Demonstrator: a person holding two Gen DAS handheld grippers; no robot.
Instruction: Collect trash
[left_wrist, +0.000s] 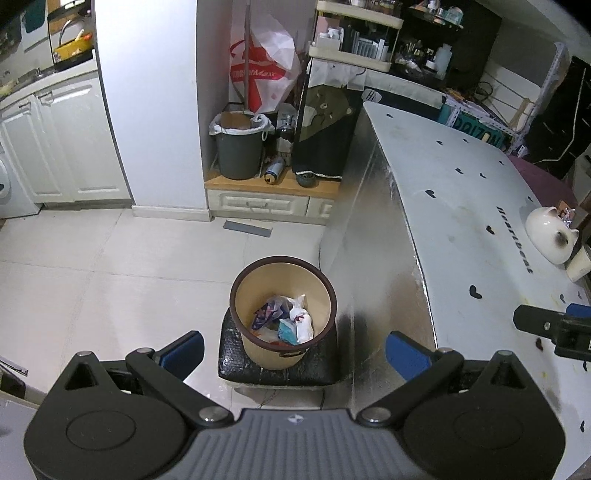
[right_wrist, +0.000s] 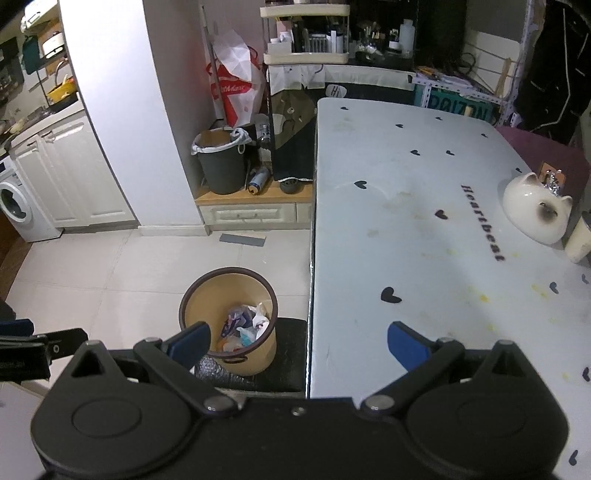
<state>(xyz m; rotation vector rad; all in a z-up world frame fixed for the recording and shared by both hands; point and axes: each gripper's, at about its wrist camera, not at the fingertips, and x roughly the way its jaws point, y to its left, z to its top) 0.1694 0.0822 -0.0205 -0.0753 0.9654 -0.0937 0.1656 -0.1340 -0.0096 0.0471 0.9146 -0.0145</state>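
Observation:
A tan bin with a dark brown rim (left_wrist: 248, 291) stands on a black stool (left_wrist: 236, 365) beside the table. Crumpled wrappers and tissue (left_wrist: 284, 319) lie inside it. The bin also shows in the right wrist view (right_wrist: 207, 299) with the trash (right_wrist: 245, 325) in it. My left gripper (left_wrist: 295, 349) is open and empty, hovering above and just short of the bin. My right gripper (right_wrist: 297, 343) is open and empty, above the table's left edge near the bin. The right gripper's finger shows at the right of the left wrist view (left_wrist: 535, 319).
A white table (right_wrist: 424, 229) with black hearts holds a cat-shaped ceramic dish (right_wrist: 532, 210) and a cream cup (right_wrist: 578, 240) at the right. A grey lined bin (left_wrist: 238, 147), a spray can (left_wrist: 273, 170) and a red-white bag (left_wrist: 264, 74) stand on the far ledge. White cabinets stand at the left.

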